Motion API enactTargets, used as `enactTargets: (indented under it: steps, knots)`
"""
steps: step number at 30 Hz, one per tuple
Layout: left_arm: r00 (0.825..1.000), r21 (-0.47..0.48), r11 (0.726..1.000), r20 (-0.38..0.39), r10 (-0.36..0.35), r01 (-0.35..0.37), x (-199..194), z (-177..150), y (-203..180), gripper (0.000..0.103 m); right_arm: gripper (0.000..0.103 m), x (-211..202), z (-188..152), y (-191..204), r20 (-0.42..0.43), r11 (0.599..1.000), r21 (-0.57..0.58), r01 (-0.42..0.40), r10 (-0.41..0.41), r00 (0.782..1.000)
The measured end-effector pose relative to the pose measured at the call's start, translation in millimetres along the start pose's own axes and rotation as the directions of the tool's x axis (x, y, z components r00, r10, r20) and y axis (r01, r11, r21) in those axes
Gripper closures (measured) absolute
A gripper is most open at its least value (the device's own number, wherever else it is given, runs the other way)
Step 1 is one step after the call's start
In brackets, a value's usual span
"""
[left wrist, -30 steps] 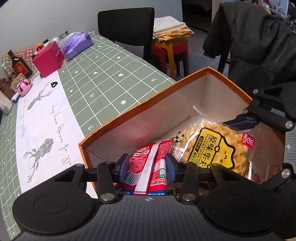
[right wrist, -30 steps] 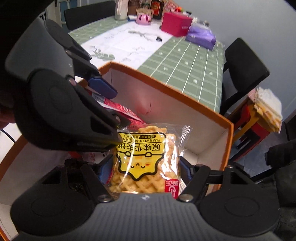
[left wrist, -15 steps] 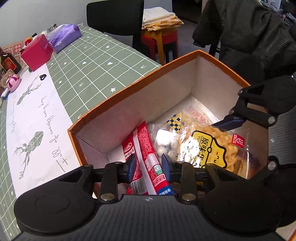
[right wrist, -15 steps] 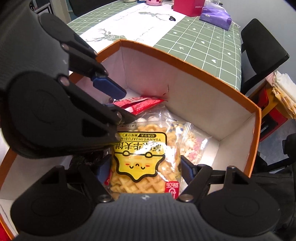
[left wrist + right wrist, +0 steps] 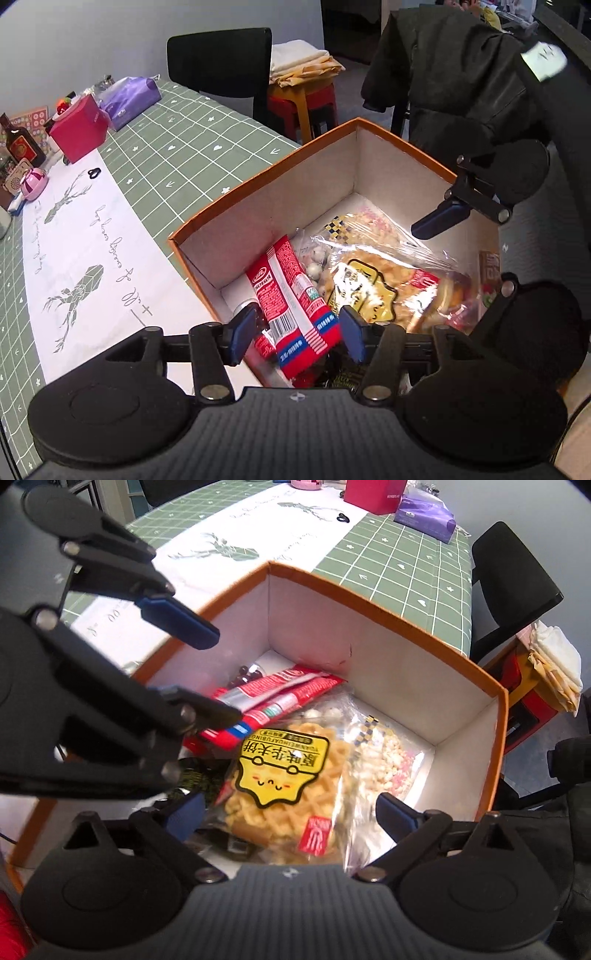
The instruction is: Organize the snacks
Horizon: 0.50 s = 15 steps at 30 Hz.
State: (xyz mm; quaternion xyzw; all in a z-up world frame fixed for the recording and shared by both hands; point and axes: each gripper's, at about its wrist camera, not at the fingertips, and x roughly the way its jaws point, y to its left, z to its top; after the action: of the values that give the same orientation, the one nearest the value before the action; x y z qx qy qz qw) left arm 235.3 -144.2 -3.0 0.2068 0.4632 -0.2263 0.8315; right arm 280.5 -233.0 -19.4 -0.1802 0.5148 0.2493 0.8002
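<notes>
- Now both grippers hang over the orange box (image 5: 258, 181), which stands at the edge of the green checked table (image 5: 177, 147).
- Left gripper (image 5: 295, 330): its jaws have just been opening, and its blue pads (image 5: 242, 330) stand a little clear of the red snack packet (image 5: 291, 295). The packet's lower end lies between them, but nothing presses on it.
- That red packet lies slanted inside the box, near the left wall in the left wrist view, resting partly on other bags.
- Right gripper (image 5: 291, 814): its jaws have also just been opening and are spread wide, one pad on each side of the waffle bag (image 5: 288, 786), neither touching it.
- The waffle bag, clear with a yellow label, lies flat on the pile in the middle of the box, just beside the red packet.
- Under and beyond the waffle bag sits a clear bag of pale puffed pieces (image 5: 384, 764), toward the far right corner in the right wrist view.
- Something small, dark and round (image 5: 247, 672) shows in the back corner behind the red packet; possibly wrapped sweets, though the view is too poor to tell.
- Farther along the table stand a red box (image 5: 79, 133) and a purple pack (image 5: 131, 98), well apart from the orange box.
</notes>
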Motion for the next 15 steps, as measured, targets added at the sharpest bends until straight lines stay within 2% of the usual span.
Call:
enactTargets:
  steps: [5,9,15]
  knots:
    - [0.999,-0.006,1.0,0.038,0.014,-0.013,-29,-12,2,0.033,0.005,-21,3,14,0.006,0.999,-0.006,0.052,-0.051,0.999]
    - [0.997,-0.018,1.0,0.076,0.027,-0.025,-57,-22,1,0.032,0.005,-39,1,27,0.025,0.996,0.002,0.093,-0.093,0.995]
    - [0.982,-0.009,0.997,0.169,0.078,-0.077,-105,-46,-9,0.028,0.005,-72,-5,52,0.08,0.99,0.006,0.144,-0.144,0.986]
